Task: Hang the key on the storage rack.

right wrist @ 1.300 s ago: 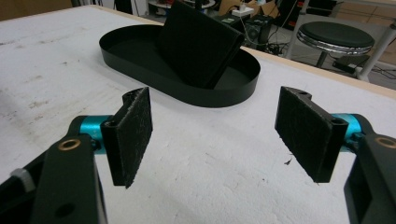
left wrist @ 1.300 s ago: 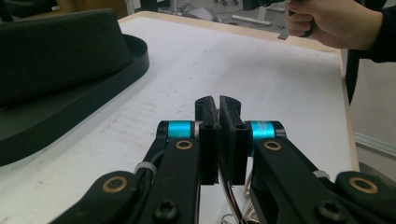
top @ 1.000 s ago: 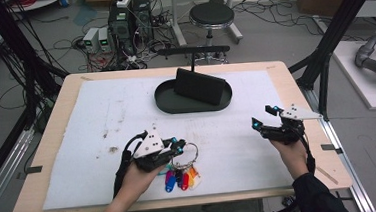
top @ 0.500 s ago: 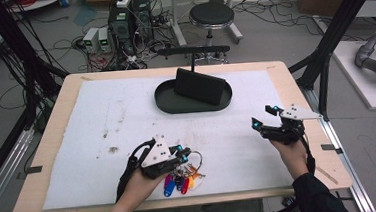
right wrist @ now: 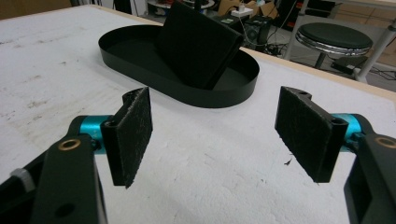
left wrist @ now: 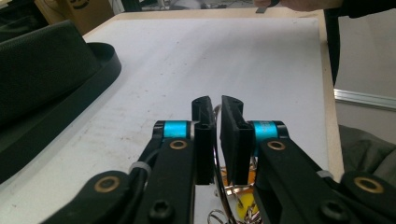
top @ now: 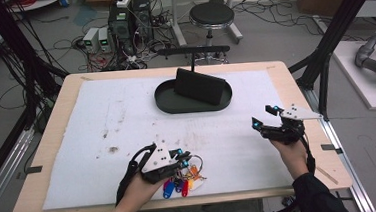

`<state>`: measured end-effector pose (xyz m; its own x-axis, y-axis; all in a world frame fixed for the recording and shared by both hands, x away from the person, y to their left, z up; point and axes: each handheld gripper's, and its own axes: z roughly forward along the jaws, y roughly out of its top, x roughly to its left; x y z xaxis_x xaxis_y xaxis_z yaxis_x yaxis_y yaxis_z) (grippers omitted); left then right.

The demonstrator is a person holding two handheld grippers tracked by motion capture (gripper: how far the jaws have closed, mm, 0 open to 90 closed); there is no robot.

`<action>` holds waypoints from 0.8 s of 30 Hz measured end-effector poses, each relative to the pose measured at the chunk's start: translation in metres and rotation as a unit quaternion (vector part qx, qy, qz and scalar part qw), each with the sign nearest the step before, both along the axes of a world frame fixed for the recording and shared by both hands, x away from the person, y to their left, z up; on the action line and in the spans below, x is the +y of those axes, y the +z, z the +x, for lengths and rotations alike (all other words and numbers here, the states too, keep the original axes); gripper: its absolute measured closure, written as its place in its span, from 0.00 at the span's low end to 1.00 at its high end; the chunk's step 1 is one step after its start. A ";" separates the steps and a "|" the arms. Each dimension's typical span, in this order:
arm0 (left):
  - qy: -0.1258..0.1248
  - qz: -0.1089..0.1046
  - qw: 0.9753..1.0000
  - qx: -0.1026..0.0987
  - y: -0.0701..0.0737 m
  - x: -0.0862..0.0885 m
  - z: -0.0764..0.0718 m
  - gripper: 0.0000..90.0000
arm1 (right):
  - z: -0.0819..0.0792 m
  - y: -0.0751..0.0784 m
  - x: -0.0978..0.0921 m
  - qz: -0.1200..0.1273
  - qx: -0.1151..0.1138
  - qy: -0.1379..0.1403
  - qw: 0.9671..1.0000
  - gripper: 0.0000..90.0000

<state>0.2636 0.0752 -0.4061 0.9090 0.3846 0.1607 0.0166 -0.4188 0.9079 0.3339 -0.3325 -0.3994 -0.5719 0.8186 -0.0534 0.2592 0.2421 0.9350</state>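
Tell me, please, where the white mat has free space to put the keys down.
Free: the wide strip between the black tray and the left hand-held gripper, and the mat's left part. Crowded: around the keys at the front edge.

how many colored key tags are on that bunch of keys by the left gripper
3 show: a blue tag, a red tag and a yellowish tag, fanned under the left gripper. More may be hidden beneath it.

**High view: key bunch under left gripper**

I see the left gripper point(top: 182, 159) low at the near edge of the white mat point(top: 126, 115), directly over a bunch of keys point(top: 186, 179) with blue, red and yellow tags. Right gripper point(top: 264, 118) sits well apart to its right, jaws spread. Black oval tray point(top: 168, 105) lies beyond both, a black wallet point(top: 199, 86) leaning in it.
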 end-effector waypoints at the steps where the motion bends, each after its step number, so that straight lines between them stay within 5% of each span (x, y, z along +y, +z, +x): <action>1: 0.001 0.002 1.000 0.005 -0.001 0.000 0.000 0.90 | 0.000 0.000 0.000 0.000 0.000 0.000 1.000 0.31; 15: -0.013 -0.024 0.997 0.077 -0.007 0.005 0.007 0.95 | 0.000 0.000 0.000 0.002 0.003 0.002 1.000 0.31; 24: -0.018 -0.056 0.996 0.070 0.007 0.012 0.010 0.96 | 0.001 0.000 0.000 0.002 0.001 0.002 1.000 0.31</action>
